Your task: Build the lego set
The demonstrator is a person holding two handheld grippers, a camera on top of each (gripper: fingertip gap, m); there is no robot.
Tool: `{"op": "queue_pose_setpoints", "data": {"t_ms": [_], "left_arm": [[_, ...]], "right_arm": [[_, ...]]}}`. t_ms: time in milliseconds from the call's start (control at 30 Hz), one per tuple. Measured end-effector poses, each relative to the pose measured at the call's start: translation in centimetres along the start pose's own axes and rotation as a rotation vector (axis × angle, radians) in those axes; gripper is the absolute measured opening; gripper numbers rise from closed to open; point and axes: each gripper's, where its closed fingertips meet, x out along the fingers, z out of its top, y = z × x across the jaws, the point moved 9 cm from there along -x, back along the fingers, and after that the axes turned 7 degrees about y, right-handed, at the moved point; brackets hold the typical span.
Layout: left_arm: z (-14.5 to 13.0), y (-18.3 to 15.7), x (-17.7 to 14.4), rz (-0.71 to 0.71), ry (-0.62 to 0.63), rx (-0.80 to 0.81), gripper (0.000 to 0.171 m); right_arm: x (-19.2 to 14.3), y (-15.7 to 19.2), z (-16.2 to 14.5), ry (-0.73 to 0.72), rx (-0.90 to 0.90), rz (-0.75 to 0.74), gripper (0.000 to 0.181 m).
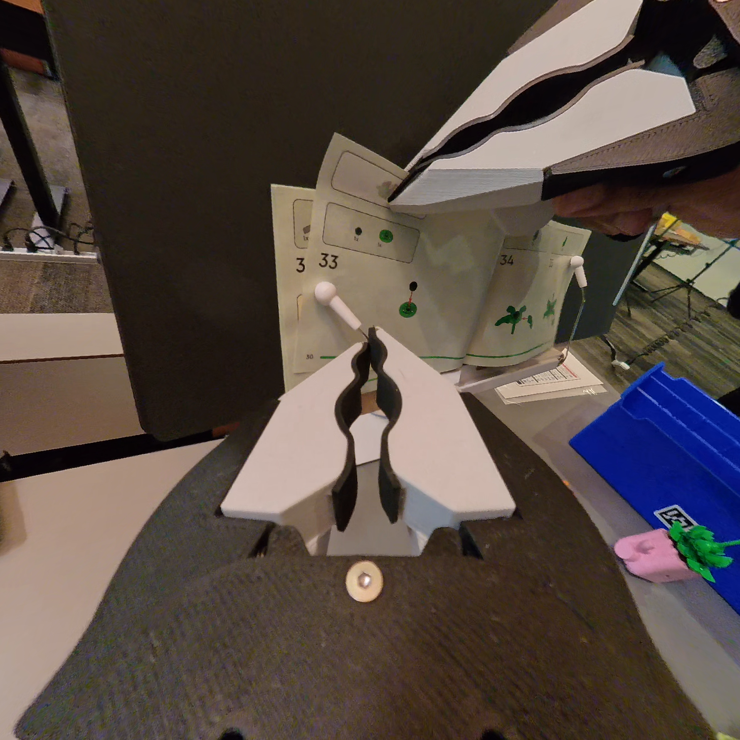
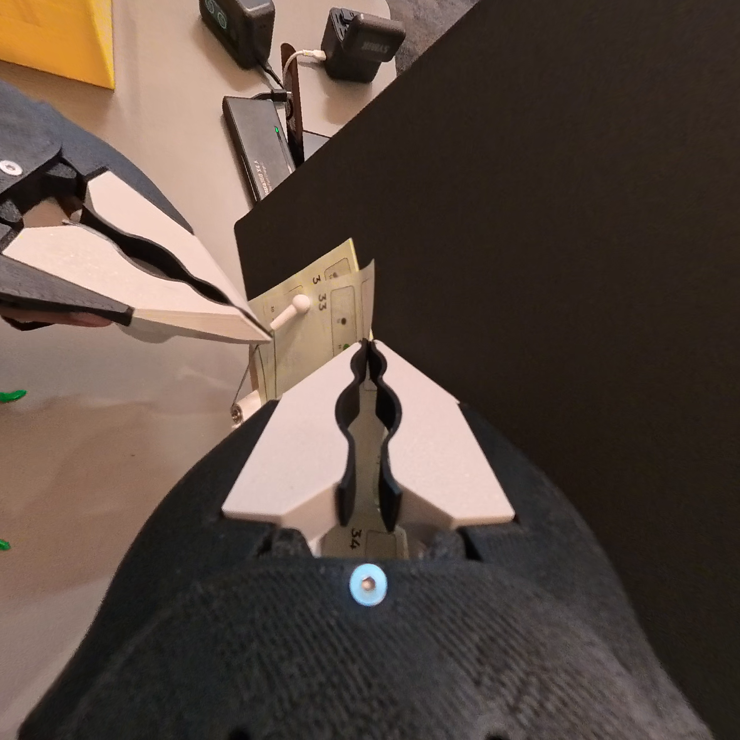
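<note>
The instruction booklet (image 1: 400, 288) stands open on a white stand (image 1: 516, 370) against a black board. My left gripper (image 1: 370, 334) is shut, its tips pinching the thin wire of the left white-tipped page holder (image 1: 334, 302). My right gripper (image 1: 394, 196) comes in from the upper right and is shut on the top edge of a lifted page (image 1: 360, 176). In the right wrist view my right gripper (image 2: 367, 344) is closed on that page (image 2: 366, 288), and the left gripper (image 2: 267, 334) sits at the holder (image 2: 292, 310). A pink Lego piece with green leaves (image 1: 656, 558) lies at the right.
A blue bin (image 1: 660, 448) stands at the right on the table, with a paper sheet (image 1: 548, 378) behind the stand. The second page holder (image 1: 578, 270) rests on the right page. Loose green pieces (image 2: 12, 395) lie on the table. Black chargers and a power bank (image 2: 256, 144) sit behind the board (image 2: 560, 240). Spacing between my two grippers at the tips: around 7 centimetres. My left gripper's tips are some 30 centimetres from the power bank (image 2: 256, 144).
</note>
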Motion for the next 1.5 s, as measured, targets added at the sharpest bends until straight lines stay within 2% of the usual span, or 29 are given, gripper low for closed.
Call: {"op": "queue_pose_setpoints", "data": {"t_ms": [167, 300, 367, 433, 500, 567, 667, 767, 800, 867, 1000, 1233, 1500], "left_arm": [[0.5, -0.7, -0.6, -0.081, -0.017, -0.022, 0.0], [0.3, -0.6, -0.1, 0.001, 0.013, 0.009, 0.0], [0.4, -0.6, -0.2, -0.004, -0.007, -0.02, 0.0], [0.5, -0.8, -0.2, -0.032, -0.025, -0.05, 0.012], [0.6, -0.9, -0.2, -0.033, -0.015, -0.06, 0.017], [0.8, -1.0, -0.5, 0.013, -0.008, -0.048, 0.016], [0.7, -0.7, -0.5, 0.126, 0.019, -0.002, 0.027], [0.3, -1.1, 0.7, 0.015, 0.031, -0.055, 0.035], [0.3, -1.1, 1.0, 0.011, 0.027, -0.074, 0.03], [0.2, -0.8, 1.3, 0.088, 0.005, -0.058, 0.005], [0.4, -1.0, 1.3, 0.078, 0.01, -0.017, 0.002], [0.4, -0.8, 1.2, 0.079, 0.023, -0.01, 0.003], [0.4, -1.0, 1.3, 0.092, 0.028, -0.016, 0.003]], "right_arm": [[0.1, 0.4, -0.1, -0.033, -0.037, -0.023, 0.0], [0.1, 0.7, -0.1, -0.046, -0.094, -0.046, 0.003], [-0.2, 0.8, 0.0, -0.067, -0.091, -0.056, 0.012], [-0.8, 0.8, 0.1, -0.106, -0.082, -0.084, 0.024], [-1.8, 0.8, 0.0, -0.153, -0.074, -0.138, 0.031], [-2.8, 0.7, -0.4, -0.185, -0.068, -0.208, 0.033], [-3.7, 1.8, -1.5, -0.23, -0.125, -0.237, 0.031], [-2.9, 4.0, -3.4, -0.218, -0.23, -0.221, 0.026], [-2.5, 4.5, -4.0, -0.192, -0.266, -0.239, 0.025], [-1.5, 4.9, -5.0, -0.121, -0.329, -0.287, 0.024], [0.2, 4.8, -5.7, -0.054, -0.395, -0.335, 0.019], [1.2, 4.6, -4.9, -0.116, -0.388, -0.322, 0.007], [1.3, 4.9, -4.9, -0.11, -0.362, -0.306, 0.014]]}}
